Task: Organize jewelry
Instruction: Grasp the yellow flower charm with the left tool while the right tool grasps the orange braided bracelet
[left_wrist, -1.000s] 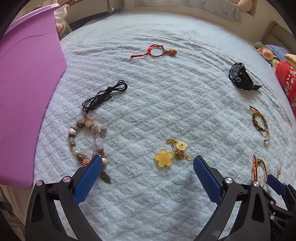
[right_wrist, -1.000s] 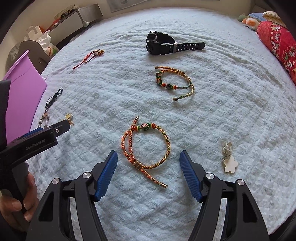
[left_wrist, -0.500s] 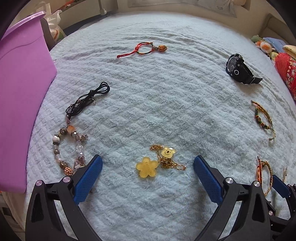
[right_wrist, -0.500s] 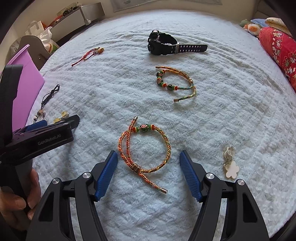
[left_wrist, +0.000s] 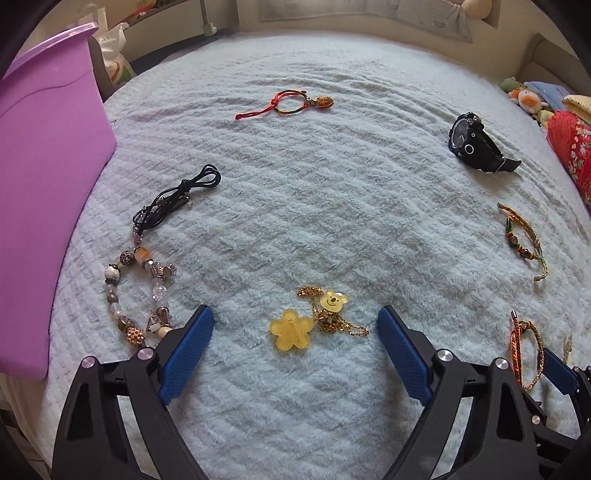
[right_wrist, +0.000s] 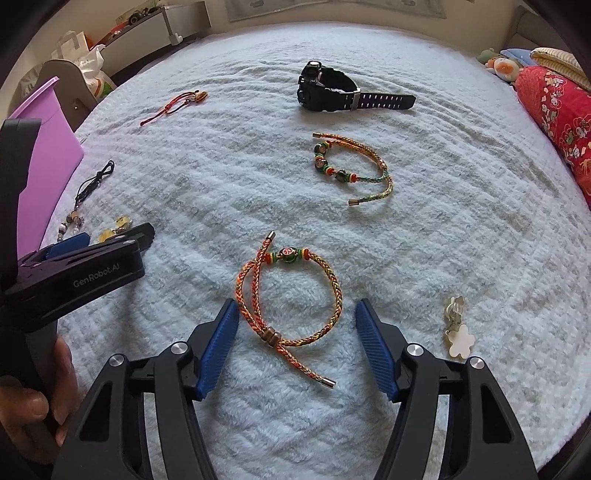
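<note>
Both sets of jaws have just narrowed, still gripping nothing. Left gripper (left_wrist: 295, 332) brackets the yellow flower charm (left_wrist: 290, 329), lower centre; right gripper (right_wrist: 295, 332) brackets the orange braided bracelet (right_wrist: 291, 295), centre. Watch (right_wrist: 325, 90) and the rest lie scattered on the blanket (right_wrist: 461, 221). Nothing sorted yet.

Two identical handheld grippers. Left gripper (left_wrist: 295, 341): black plastic frame with triangular cut-outs, silver round pivot screws, two blue ribbed fingers (left_wrist: 186, 354). Right gripper (right_wrist: 295, 341): same black frame, silver screws, blue ribbed fingers (right_wrist: 218, 345). Side of left gripper body printed "GenRobot.AI" in pale lettering, as seen from right wrist view. Bare hand (right_wrist: 33, 402) on left handle; no sleeve visible.
</note>
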